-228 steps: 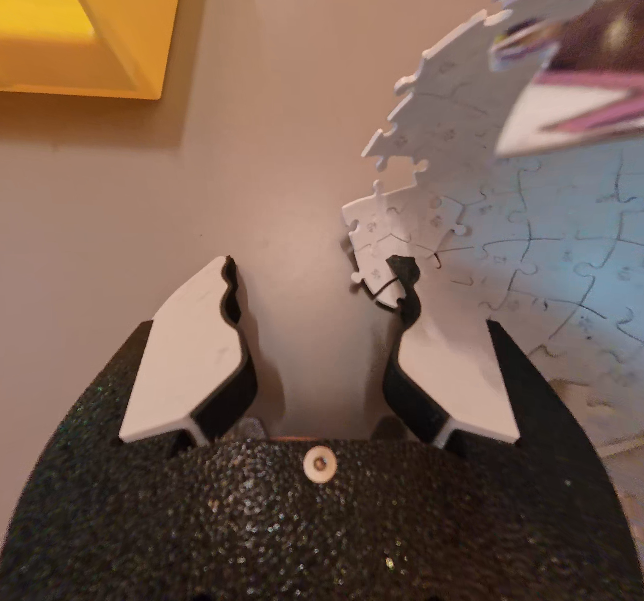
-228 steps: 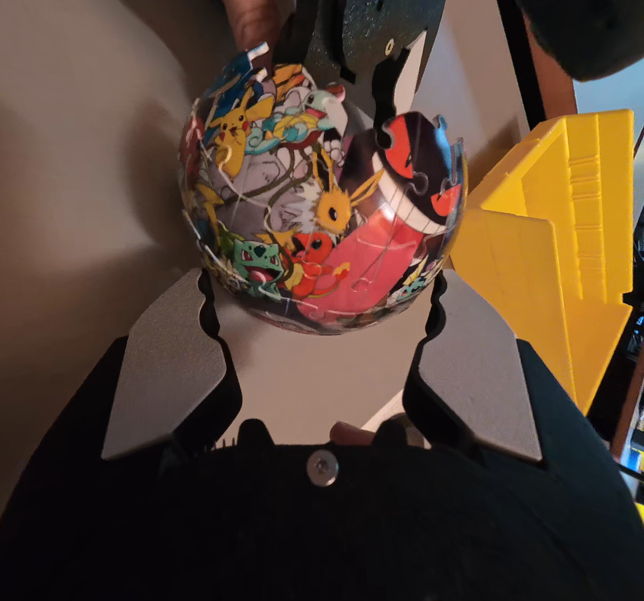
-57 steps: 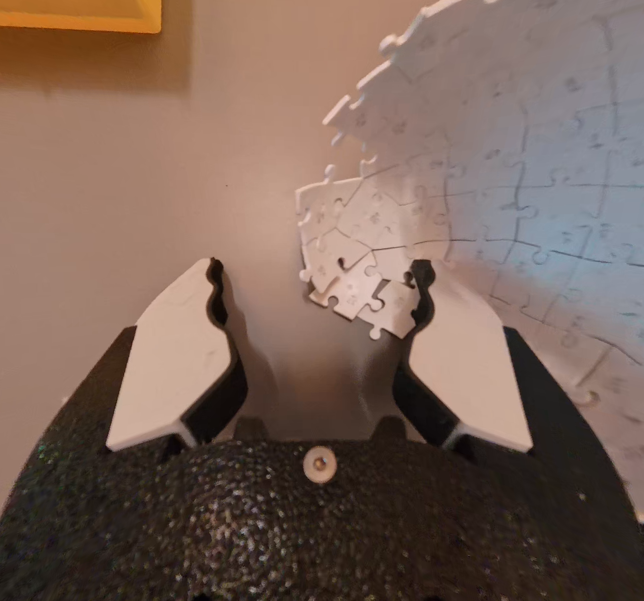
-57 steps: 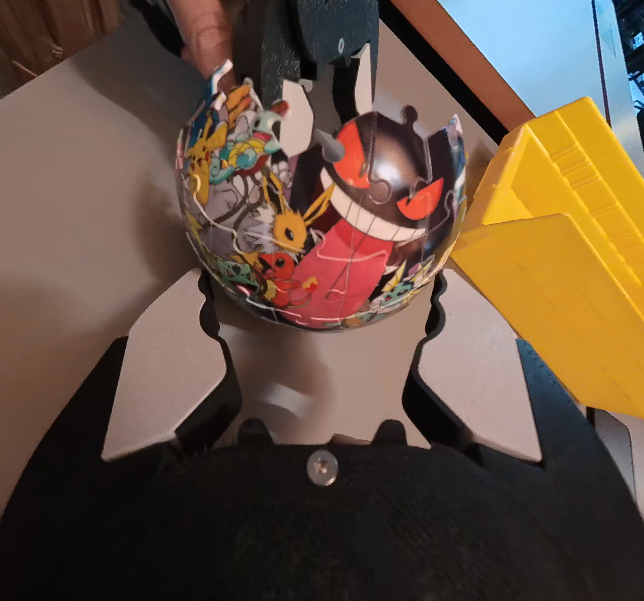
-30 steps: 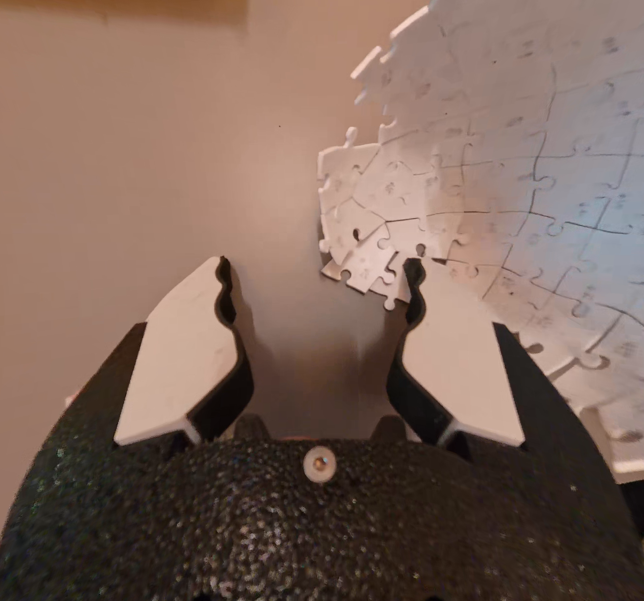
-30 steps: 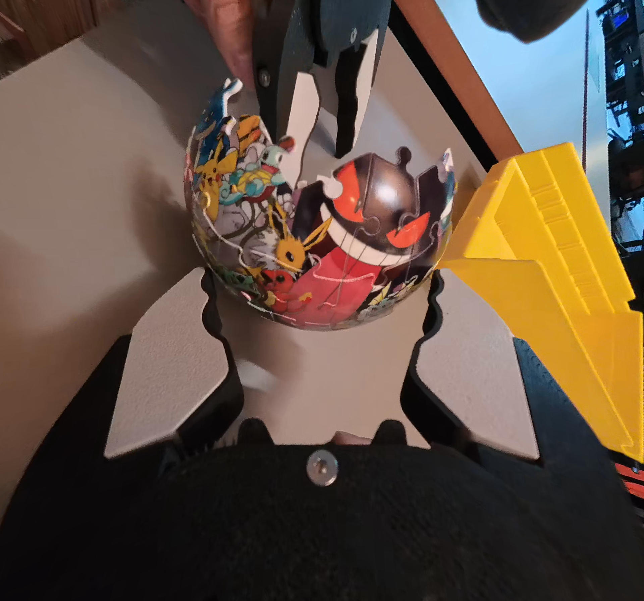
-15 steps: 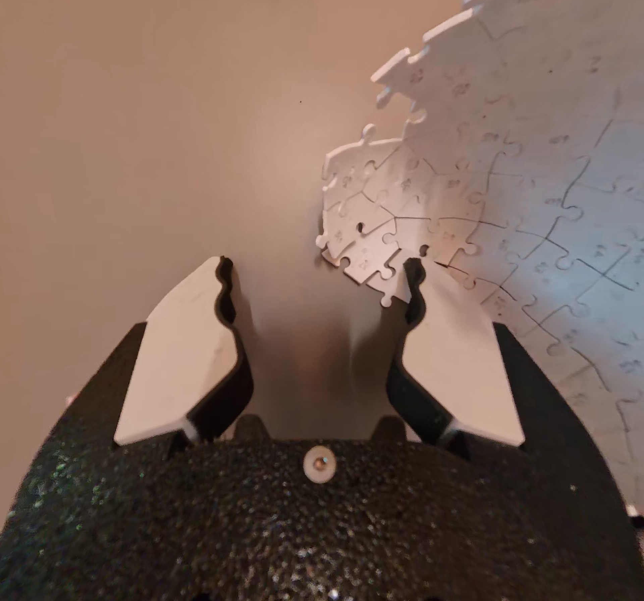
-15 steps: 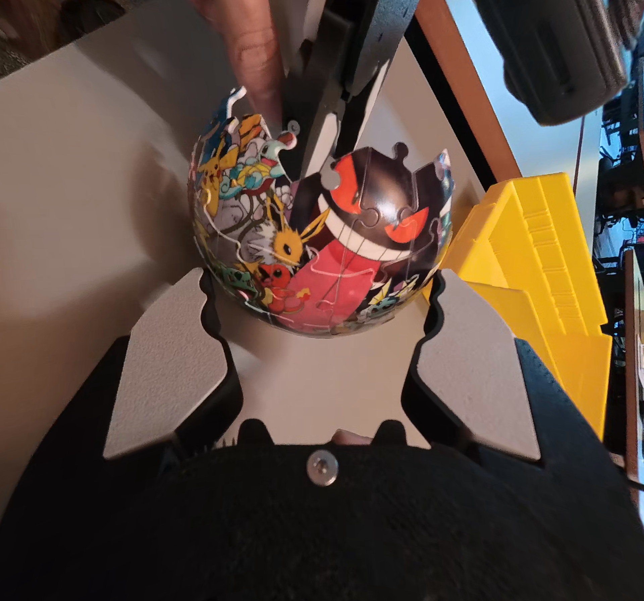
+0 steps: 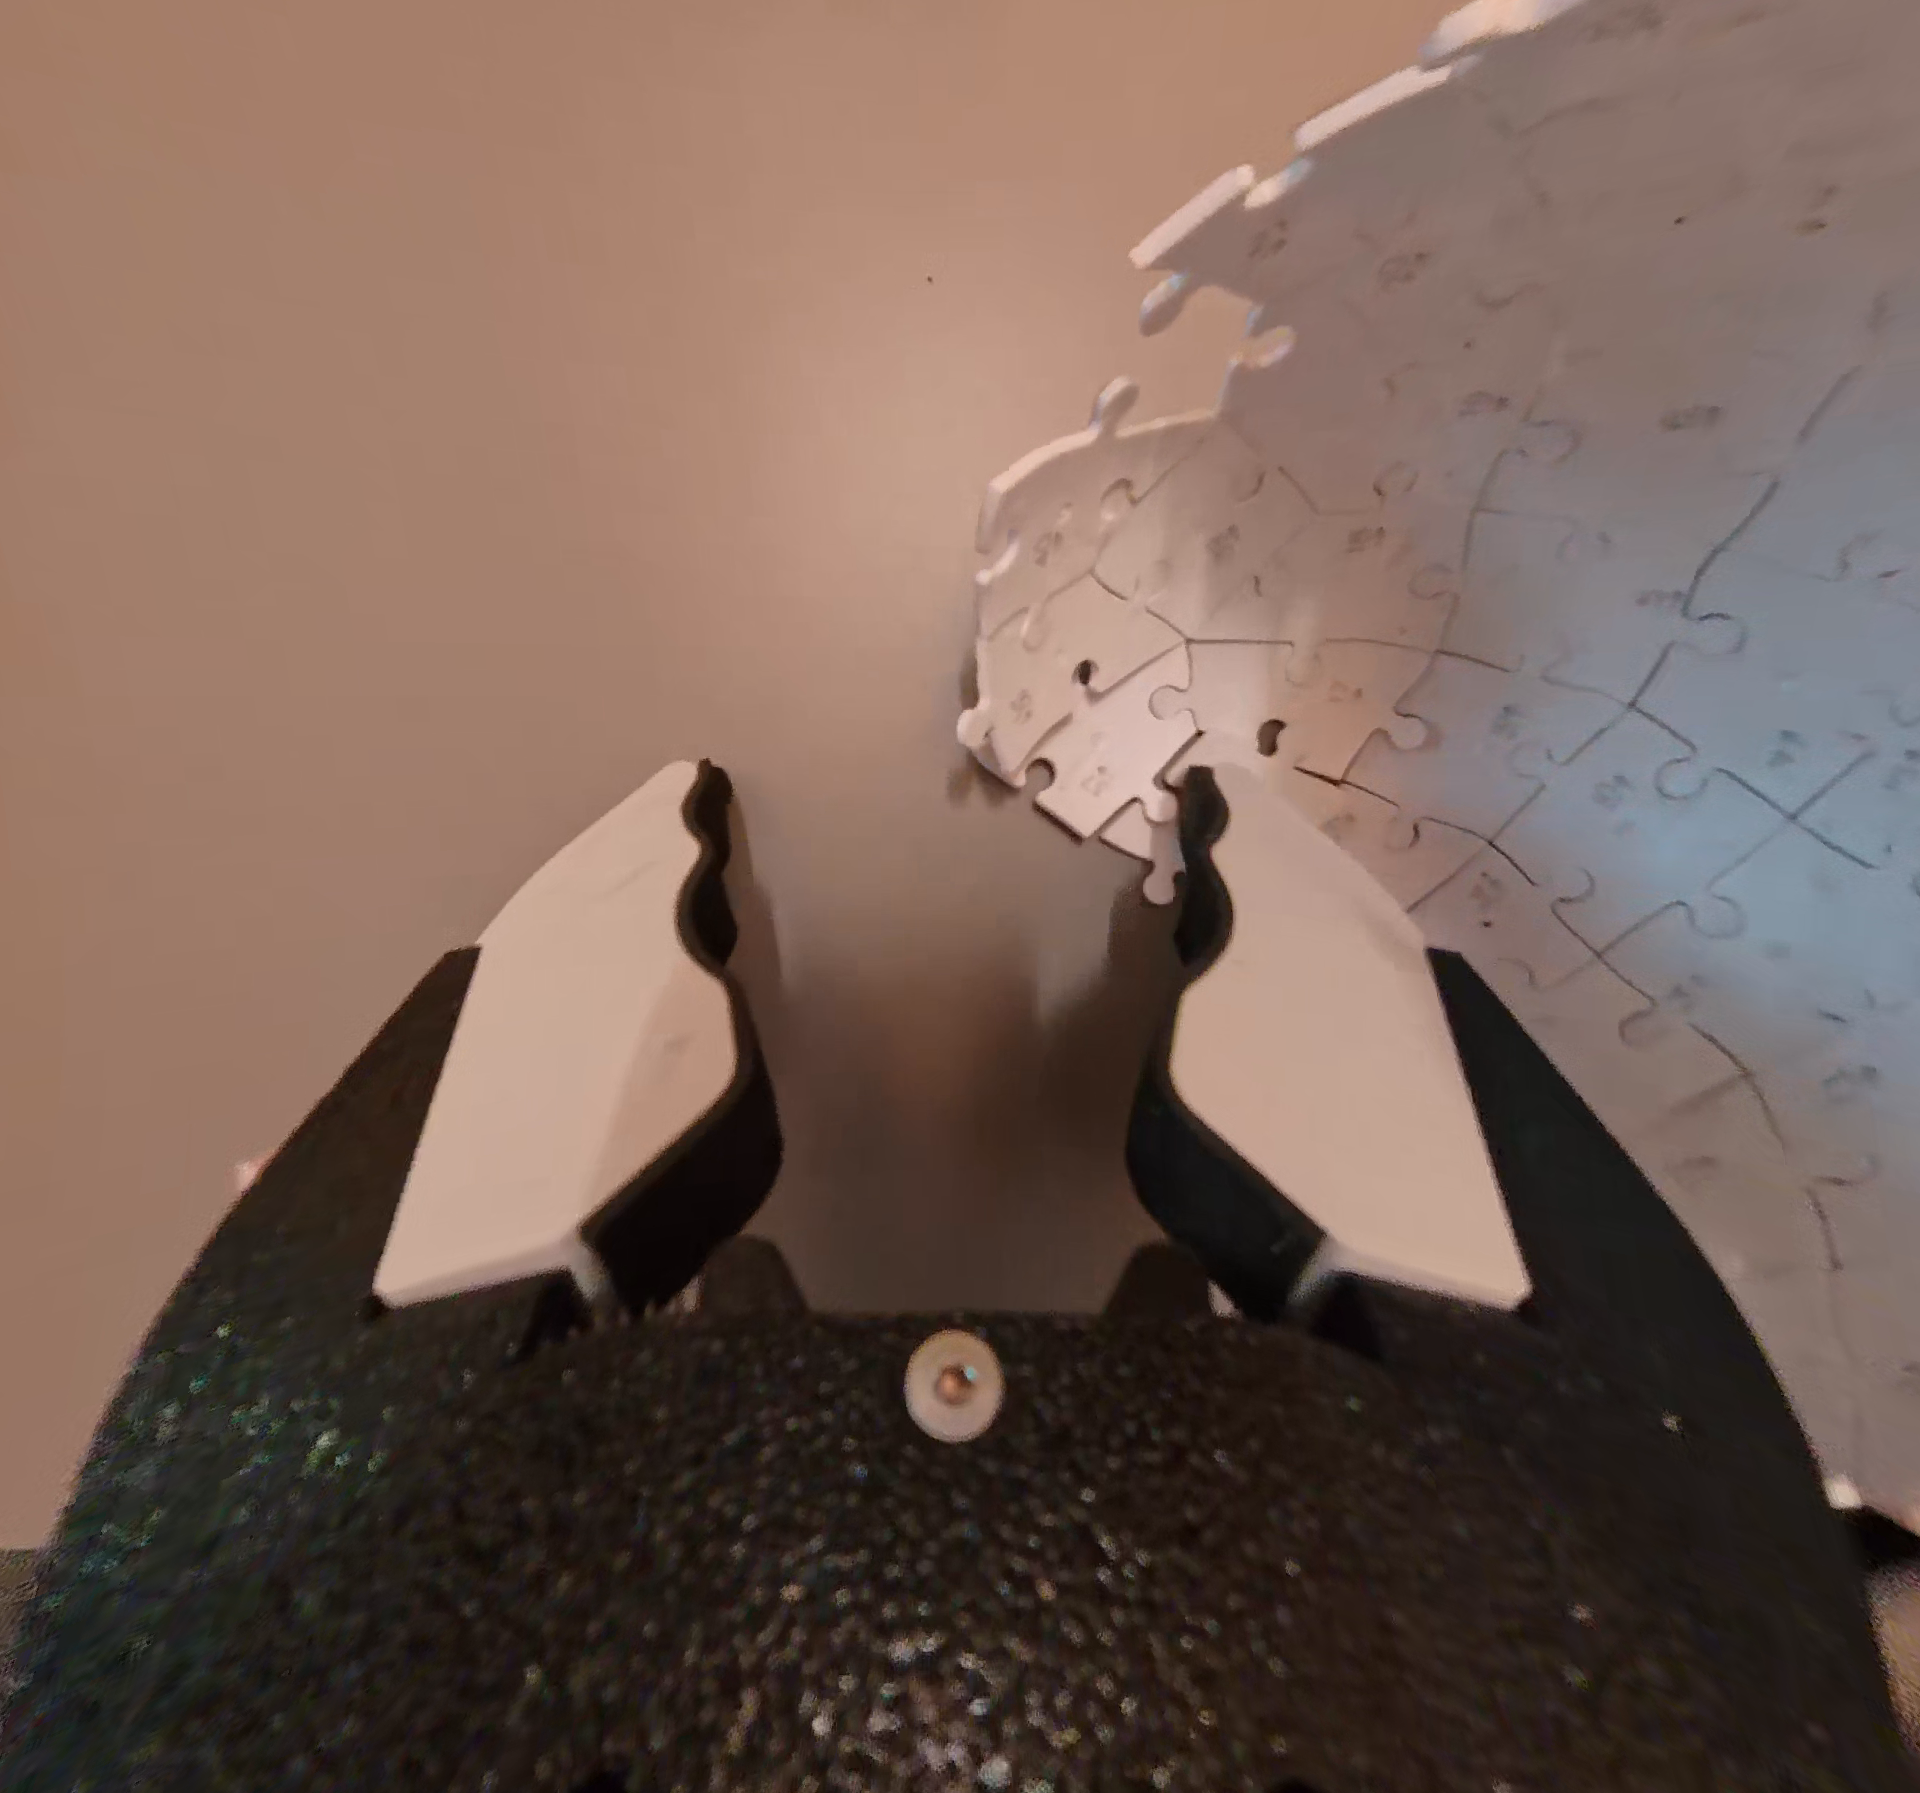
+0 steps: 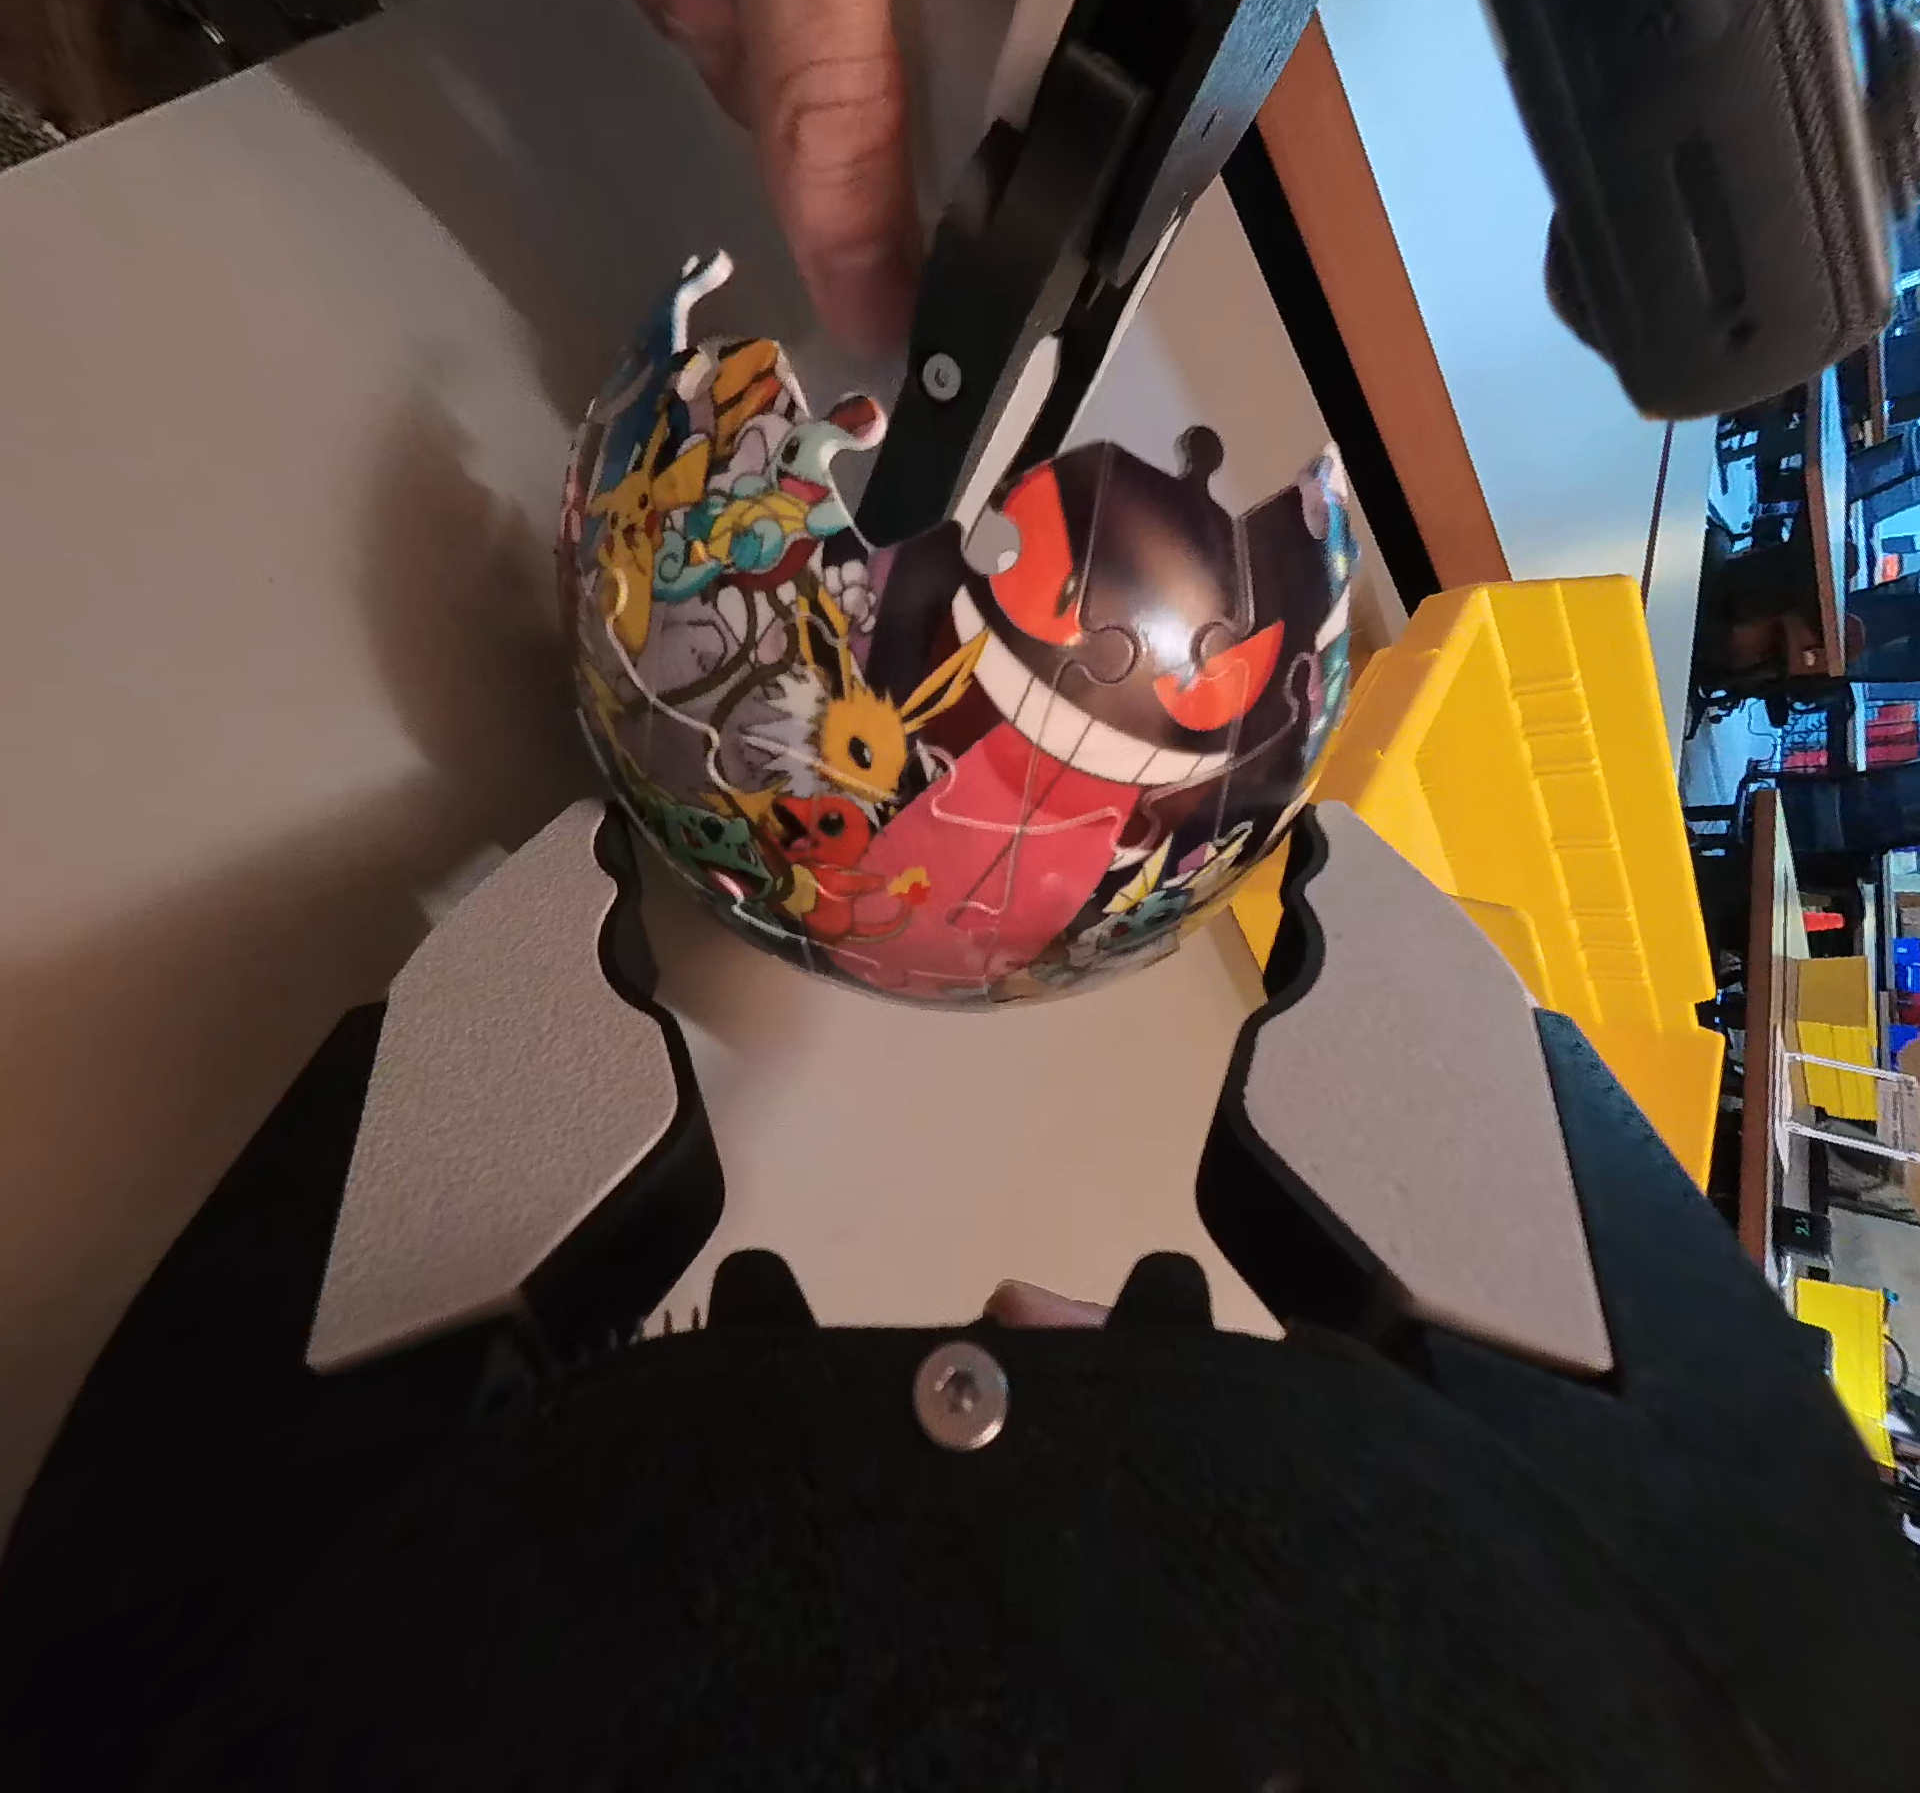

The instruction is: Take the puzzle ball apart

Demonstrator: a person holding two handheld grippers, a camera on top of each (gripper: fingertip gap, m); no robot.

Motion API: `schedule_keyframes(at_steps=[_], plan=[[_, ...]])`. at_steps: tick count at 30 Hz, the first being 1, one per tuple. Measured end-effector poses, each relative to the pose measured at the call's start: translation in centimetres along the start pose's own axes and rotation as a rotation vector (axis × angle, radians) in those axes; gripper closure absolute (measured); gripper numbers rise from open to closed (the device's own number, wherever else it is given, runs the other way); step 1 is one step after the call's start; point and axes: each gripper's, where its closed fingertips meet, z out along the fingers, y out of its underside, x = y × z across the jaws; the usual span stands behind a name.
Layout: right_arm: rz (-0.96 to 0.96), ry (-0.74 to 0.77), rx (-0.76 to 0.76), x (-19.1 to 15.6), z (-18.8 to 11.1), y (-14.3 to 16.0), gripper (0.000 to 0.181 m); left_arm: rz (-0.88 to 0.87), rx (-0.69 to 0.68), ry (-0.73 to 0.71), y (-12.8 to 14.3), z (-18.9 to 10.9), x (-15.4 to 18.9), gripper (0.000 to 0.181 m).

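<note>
Puzzle ball (image 10: pixel 956 704) btwn right gripper (image 10: pixel 961 839) fingers.

The left gripper (image 9: pixel 956 808) points along a plain beige table (image 9: pixel 468 341), its white fingers (image 9: pixel 592 1026) spread apart with nothing between them. To the right rises the white inner face of the puzzle ball (image 9: pixel 1507 600), a curved shell with a ragged, knobbed edge. The right fingertip seems to touch the shell's lowest loose pieces (image 9: pixel 1101 767).
</note>
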Motion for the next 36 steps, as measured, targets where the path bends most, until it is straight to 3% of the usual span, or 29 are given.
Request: schedule_keyframes(at_steps=[18, 22, 27, 36], plan=[[-0.045, 0.013, -0.046, 0.0, -0.1, 0.1, 0.064, 0.075, 0.045, 0.043, 0.0, 0.0, 0.5, 0.089], [-0.052, 0.014, -0.057, 0.0, -0.2, 0.1, 0.065, 0.053, 0.13, 0.089, -0.6, -0.6, -0.5, 0.082], [-0.069, 0.014, -0.05, -0.1, -0.2, -0.5, 0.065, -0.003, 0.338, 0.256, -2.2, -2.3, 0.2, 0.071], [-0.082, 0.015, -0.06, -0.2, -0.2, -0.7, 0.065, 0.129, 0.257, 0.127, -0.9, -0.3, -0.3, 0.068]])
